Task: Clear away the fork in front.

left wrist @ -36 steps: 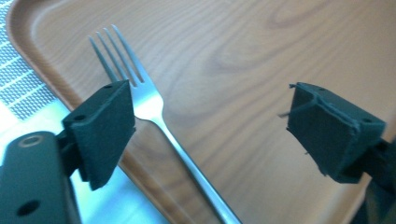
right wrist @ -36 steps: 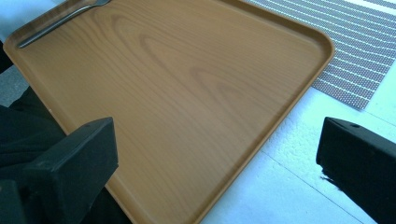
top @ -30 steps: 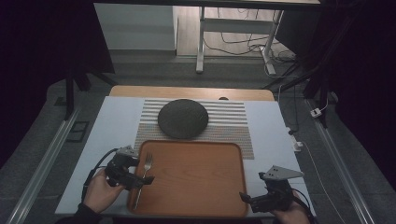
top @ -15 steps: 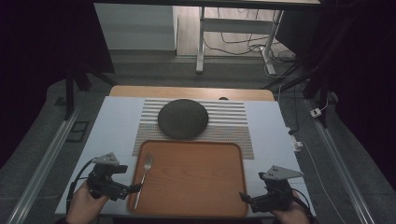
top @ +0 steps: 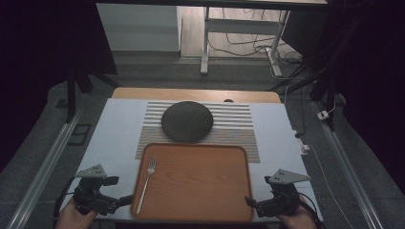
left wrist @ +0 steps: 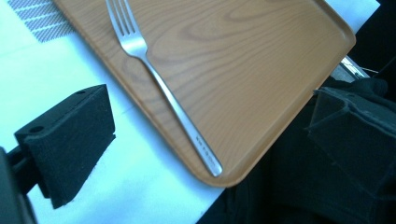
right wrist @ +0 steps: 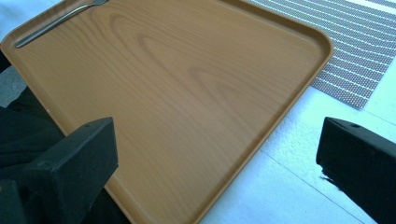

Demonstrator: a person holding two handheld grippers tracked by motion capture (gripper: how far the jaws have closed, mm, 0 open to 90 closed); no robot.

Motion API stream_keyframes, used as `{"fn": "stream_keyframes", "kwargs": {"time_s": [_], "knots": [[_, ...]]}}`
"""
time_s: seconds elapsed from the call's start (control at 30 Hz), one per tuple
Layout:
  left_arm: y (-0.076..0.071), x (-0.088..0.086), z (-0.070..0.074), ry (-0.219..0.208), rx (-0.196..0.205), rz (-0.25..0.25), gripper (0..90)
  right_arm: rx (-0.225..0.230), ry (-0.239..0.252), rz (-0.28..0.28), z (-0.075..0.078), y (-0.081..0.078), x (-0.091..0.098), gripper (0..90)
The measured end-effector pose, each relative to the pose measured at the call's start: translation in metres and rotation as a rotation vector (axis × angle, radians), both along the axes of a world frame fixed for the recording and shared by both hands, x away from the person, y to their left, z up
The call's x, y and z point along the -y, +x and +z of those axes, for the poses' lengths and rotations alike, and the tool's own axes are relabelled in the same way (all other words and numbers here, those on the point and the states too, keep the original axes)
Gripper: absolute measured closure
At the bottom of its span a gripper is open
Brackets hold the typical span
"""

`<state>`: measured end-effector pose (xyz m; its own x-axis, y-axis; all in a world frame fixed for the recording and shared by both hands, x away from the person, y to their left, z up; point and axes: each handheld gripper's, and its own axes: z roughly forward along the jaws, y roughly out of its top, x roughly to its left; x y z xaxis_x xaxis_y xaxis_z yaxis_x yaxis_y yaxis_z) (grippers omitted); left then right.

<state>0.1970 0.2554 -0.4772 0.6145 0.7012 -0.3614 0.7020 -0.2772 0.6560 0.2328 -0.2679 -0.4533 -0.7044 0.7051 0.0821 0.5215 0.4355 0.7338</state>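
A brown wooden tray (top: 200, 191) lies at the near middle of the table. A silver fork (top: 146, 183) rests along its left side, tines pointing away from me. My left gripper (top: 119, 192) sits just left of the tray's near left corner, open, with nothing between its jaws. In the left gripper view the fork (left wrist: 173, 100) and tray (left wrist: 261, 70) lie beyond the open gripper (left wrist: 215, 112). My right gripper (top: 255, 195) is open at the tray's near right corner. The right gripper view looks across the bare tray (right wrist: 187, 84) through the open gripper (right wrist: 219, 140), with the fork (right wrist: 56, 21) far off.
A dark round plate (top: 186, 120) sits on a striped placemat (top: 239, 129) behind the tray. White table surface (top: 114, 138) runs on both sides. The table's near edge is right under both hands. Cables trail off the right side.
My left gripper has drawn back from the fork toward the near left edge. The fork stays lying on the tray. The right gripper has not moved.
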Motion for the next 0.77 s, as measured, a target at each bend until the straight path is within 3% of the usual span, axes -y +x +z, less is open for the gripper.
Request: {"fn": "stream_keyframes", "kwargs": {"time_s": [0.47,0.77], "knots": [[-0.013,-0.011,-0.002,0.018,-0.008,0.037,0.0,-0.001,0.000,-0.002,0.000,0.000,0.000,0.0],[-0.015,-0.014,-0.003,0.043,-0.040,0.059,0.0,-0.004,-0.007,0.001,0.000,0.001,-0.001,0.0]]}}
